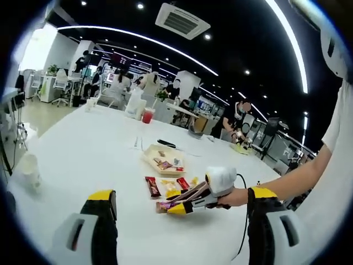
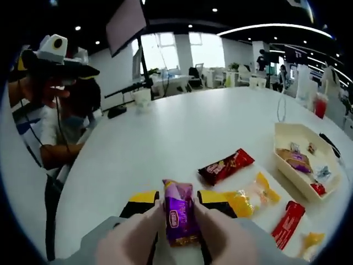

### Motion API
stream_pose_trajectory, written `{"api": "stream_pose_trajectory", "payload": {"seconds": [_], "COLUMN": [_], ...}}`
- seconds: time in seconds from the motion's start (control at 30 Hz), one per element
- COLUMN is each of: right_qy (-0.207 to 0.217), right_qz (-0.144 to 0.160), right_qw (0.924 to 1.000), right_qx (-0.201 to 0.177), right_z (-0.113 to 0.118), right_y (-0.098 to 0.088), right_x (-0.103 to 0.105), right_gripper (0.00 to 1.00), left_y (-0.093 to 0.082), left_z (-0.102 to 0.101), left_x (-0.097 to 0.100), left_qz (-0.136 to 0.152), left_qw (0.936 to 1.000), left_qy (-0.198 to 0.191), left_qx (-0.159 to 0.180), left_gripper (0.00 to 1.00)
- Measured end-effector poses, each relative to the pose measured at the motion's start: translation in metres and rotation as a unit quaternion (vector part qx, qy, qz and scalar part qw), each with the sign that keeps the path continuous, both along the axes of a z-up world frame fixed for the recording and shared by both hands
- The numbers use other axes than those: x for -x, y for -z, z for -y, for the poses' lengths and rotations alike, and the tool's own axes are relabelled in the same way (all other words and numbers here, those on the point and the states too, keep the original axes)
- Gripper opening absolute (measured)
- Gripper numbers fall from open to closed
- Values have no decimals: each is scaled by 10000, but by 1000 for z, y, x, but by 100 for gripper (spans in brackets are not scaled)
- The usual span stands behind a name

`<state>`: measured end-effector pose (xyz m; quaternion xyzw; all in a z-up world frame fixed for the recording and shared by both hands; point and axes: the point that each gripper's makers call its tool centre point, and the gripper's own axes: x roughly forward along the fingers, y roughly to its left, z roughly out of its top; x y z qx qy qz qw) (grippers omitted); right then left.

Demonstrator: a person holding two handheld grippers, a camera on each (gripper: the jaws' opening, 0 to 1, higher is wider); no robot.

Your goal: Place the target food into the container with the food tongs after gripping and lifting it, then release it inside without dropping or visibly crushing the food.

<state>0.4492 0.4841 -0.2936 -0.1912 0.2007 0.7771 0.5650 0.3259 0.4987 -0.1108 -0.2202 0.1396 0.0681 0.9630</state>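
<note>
1. In the right gripper view, the right gripper (image 2: 177,212) is seen nearest, its yellow-and-black jaws closed onto a purple snack packet (image 2: 178,215), which stands upright between them, just above or on the white table (image 2: 182,132); which of the two cannot be told.
2. To the right of the packet lie a yellow-wrapped snack (image 2: 251,197), a dark red snack bar (image 2: 226,166) and a red packet (image 2: 288,223), all flat on the table.
3. Farther right, a cream container (image 2: 287,134) is shown holding several small wrapped foods; it stands well apart from the held packet.
4. In the left gripper view, the left gripper (image 1: 182,207) is held with its jaws wide apart and nothing between them.
5. Beyond it, the right gripper (image 1: 182,205) is seen gripped in a hand (image 1: 234,196), its tips down among the scattered snacks.
6. The container (image 1: 149,158) lies just beyond these snacks.
7. At the far end of the table, a red cup (image 1: 147,116) is visible.
</note>
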Motion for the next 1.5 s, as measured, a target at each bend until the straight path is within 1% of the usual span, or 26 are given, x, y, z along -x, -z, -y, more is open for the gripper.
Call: {"api": "stream_pose_trajectory", "payload": {"seconds": [0.07, 0.1, 0.13, 0.2, 0.23, 0.33, 0.43, 0.47, 0.5, 0.57, 0.6, 0.63, 0.67, 0.7, 0.8, 0.83, 0.97, 1.0, 1.1, 1.17, 1.23, 1.3, 1.33, 1.37, 1.43, 1.5], "right_qy": [19, -92, -290, 43, 151, 486, 627, 783, 848, 1230, 1446, 1494, 1599, 1698, 1736, 1770, 1836, 1842, 1735, 1702, 1721, 1773, 1815, 1893, 1898, 1877], "right_qz": [18, 227, 572, 253, 198, 223, 172, 30, -26, -278, -216, -217, -459, -722, -649, -704, -646, -468, -286, -197, -194, -239, -258, -371, -382, -352], "right_qw": [10000, 9996, 9977, 9996, 9996, 9985, 9978, 9969, 9964, 9917, 9883, 9879, 9861, 9828, 9827, 9817, 9809, 9818, 9844, 9852, 9849, 9839, 9830, 9812, 9811, 9816], "right_qx": [-61, -124, -220, -139, -129, -134, -108, -35, 5, 266, 426, 359, 46, 64, 32, 47, 13, -2, -21, -24, -33, -50, -27, 9, -15, -28], "right_z": [-4, -4, -4, -5, -4, -7, -6, -7, -7, -7, -5, -6, -10, -7, -2, 0, 7, 12, 16, 16, 17, 18, 19, 22, 24, 26], "right_y": [1, 1, 2, 3, 2, 2, 0, 0, 0, 0, 0, -2, -13, -15, -18, -17, -21, -23, -29, -31, -33, -35, -34, -35, -38, -41], "right_x": [0, -1, 1, -1, -2, -4, -5, -7, -7, -11, -17, -19, -18, -17, -18, -19, -20, -22, -19, -18, -19, -20, -20, -20, -20, -19], "right_gripper": [26, 25, 25, 25, 24, 22, 21, 21, 21, 21, 21, 21, 21, 21, 21, 21, 21, 21, 21, 21, 21, 21, 21, 21, 21, 21], "left_y": [0, 1, 2, 4, 5, 3, 3, 4, 4, 3, 3, 3, 3, 4, 7, 6, 5, 6, 4, 7, 10, 7, 8, 8, 9, 8], "left_z": [-2, -2, -2, -1, 0, 4, 9, 10, 11, 12, 12, 12, 11, 9, 13, 14, 17, 20, 33, 35, 36, 37, 38, 39, 39, 39], "left_x": [2, 2, 0, -3, -6, -10, -14, -14, -15, -16, -17, -17, -18, -21, -24, -25, -28, -28, -28, -27, -25, -25, -25, -26, -26, -27], "left_qz": [35, 46, 35, 10, -7, -25, -31, -41, -46, -49, -37, -34, -29, -42, -204, -199, -126, -84, -56, -84, -96, 63, 72, 38, 24, 47], "left_qw": [10000, 10000, 9999, 9999, 9999, 9998, 9996, 9995, 9994, 9992, 9992, 9991, 9991, 9991, 9977, 9975, 9977, 9975, 9961, 9957, 9958, 9963, 9965, 9963, 9958, 9960], "left_qy": [-29, -36, -16, 48, 102, 189, 278, 299, 337, 387, 409, 412, 414, 415, 611, 629, 635, 673, 846, 879, 863, 838, 825, 852, 892, 877], "left_qx": [24, 61, 99, 91, 60, 79, 78, 69, 59, 45, 32, 32, 35, 44, -220, -236, -211, -173, -227, -282, -293, -188, -131, -124, -205, -184], "left_gripper": [99, 99, 99, 99, 99, 99, 99, 99, 99, 99, 99, 99, 99, 99, 99, 99, 99, 99, 99, 99, 99, 99, 99, 99, 99, 99]}}
